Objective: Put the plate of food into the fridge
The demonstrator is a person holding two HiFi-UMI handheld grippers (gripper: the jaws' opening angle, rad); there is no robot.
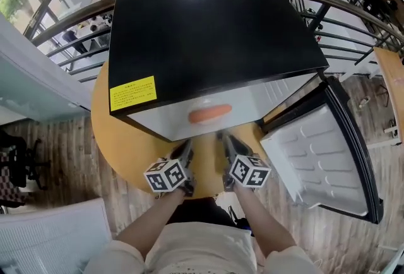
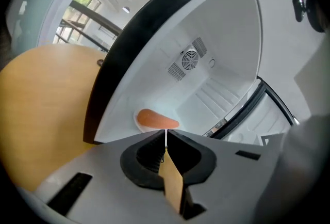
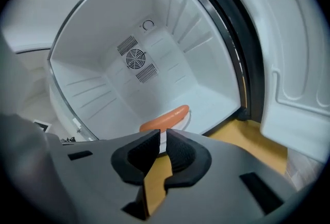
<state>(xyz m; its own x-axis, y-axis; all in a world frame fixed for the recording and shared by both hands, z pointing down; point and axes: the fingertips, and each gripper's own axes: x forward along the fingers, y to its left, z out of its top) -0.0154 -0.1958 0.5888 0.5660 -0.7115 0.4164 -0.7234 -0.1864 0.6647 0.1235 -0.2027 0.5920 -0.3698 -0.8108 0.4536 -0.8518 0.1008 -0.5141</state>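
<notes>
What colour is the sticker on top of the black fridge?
Yellow; the sticker shows best in the head view.

Fridge (image 1: 208,33) interior open ahead — door (image 1: 322,159) swung clear; plate (image 3: 184,120) occupies the floor's front.

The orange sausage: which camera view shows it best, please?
The right gripper view: the orange sausage on the white plate shows nearly whole. The left gripper view hides its lower edge; the head view shows it small.
</notes>
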